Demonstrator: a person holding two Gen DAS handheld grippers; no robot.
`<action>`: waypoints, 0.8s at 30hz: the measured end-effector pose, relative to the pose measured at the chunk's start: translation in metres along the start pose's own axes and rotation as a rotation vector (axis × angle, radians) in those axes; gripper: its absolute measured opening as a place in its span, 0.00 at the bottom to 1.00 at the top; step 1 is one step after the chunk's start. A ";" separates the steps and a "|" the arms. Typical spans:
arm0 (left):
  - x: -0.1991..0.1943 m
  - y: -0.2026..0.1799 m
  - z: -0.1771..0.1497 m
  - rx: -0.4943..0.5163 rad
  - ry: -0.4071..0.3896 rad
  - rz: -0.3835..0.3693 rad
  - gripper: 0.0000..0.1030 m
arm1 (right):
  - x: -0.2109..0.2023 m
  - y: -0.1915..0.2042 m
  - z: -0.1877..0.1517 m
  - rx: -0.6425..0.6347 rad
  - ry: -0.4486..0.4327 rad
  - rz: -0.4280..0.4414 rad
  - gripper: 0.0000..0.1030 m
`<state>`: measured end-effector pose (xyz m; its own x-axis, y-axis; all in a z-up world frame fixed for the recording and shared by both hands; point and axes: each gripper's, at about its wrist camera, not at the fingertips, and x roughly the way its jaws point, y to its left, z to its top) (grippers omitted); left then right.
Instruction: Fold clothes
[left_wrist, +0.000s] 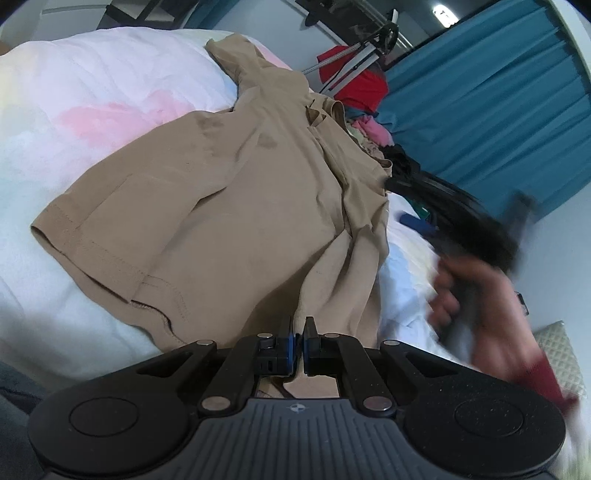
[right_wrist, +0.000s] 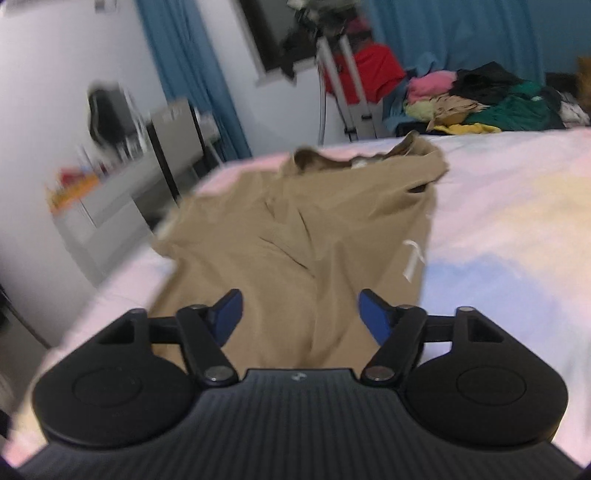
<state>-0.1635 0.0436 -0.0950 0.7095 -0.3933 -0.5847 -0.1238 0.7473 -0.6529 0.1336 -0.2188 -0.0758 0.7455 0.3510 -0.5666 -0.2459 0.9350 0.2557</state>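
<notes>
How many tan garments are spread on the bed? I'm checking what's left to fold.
1: the tan shirt lies spread on the pastel bedsheet, its hem by the left gripper. The clothes pile beyond the bed may hide others.

Shirt (left_wrist: 229, 206) lies on bed (left_wrist: 74, 122), clothes pile (right_wrist: 480, 103) behind.

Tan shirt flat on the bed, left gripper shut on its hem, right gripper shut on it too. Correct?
Not quite: the right gripper is open over the tan shirt, pads clear, as the right wrist view shows. The left gripper is shut on the hem.
</notes>
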 end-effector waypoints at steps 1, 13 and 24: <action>-0.001 0.002 -0.001 -0.002 0.002 -0.002 0.04 | 0.018 0.004 0.004 -0.021 0.025 -0.021 0.65; -0.006 0.013 -0.007 0.040 0.022 -0.004 0.04 | 0.102 0.015 0.041 -0.109 0.019 -0.140 0.10; -0.008 -0.005 -0.010 0.195 0.005 0.113 0.41 | 0.076 0.008 0.045 0.014 -0.064 -0.058 0.64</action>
<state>-0.1758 0.0374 -0.0919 0.6953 -0.3030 -0.6517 -0.0655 0.8763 -0.4773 0.2160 -0.1868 -0.0821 0.7961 0.2921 -0.5300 -0.1932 0.9526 0.2348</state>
